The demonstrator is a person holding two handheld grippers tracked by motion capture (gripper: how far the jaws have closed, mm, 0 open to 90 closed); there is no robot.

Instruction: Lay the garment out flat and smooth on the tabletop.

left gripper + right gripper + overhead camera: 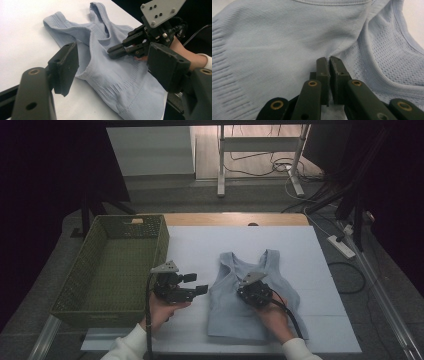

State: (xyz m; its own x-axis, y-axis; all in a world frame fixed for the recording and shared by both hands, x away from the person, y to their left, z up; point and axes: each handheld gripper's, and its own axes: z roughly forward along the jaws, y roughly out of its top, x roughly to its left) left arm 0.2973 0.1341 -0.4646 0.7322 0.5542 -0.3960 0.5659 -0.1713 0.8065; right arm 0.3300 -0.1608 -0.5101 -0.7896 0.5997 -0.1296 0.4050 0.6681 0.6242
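Right gripper (329, 61) is pinched shut on a fold of the light blue tank top (252, 297), mid-body near the armhole; fabric puckers into the jaws. Left gripper (197, 285) hovers just left of the garment over the white table sheet (200, 245), jaws wide apart, nothing between them. Top lies flat front-centre, straps pointing away. Judgement: thin ribbed knit, light, floppy, stretchy, so it will sag and trail from a single pinch, no breakage risk. Better hold is a hem or strap seam, one per gripper, to keep it spread. Green woven basket (107, 265) sits empty at the table's left, well apart from the top.
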